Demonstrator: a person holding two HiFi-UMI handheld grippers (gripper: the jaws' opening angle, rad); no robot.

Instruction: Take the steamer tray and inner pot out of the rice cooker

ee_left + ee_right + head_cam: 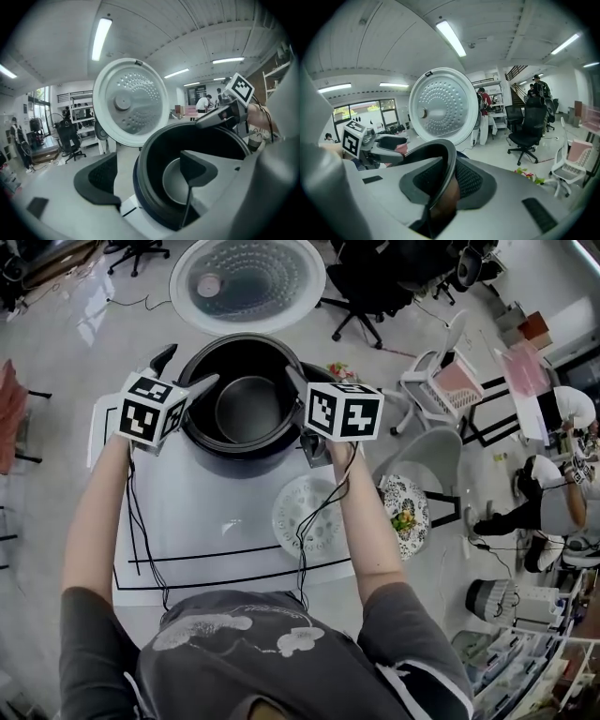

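The rice cooker (234,460) stands open on the table (216,512), its lid (248,282) tipped up behind it. The inner pot (248,409) sits inside the cooker. The right tongs (447,180) are clenched on the pot's rim at the right side. The left tongs (150,183) are released, with one jaw outside the cooker's left wall and the other over the pot's inside. The steamer tray (291,507) lies on the table in front of the cooker, just beside the right forearm.
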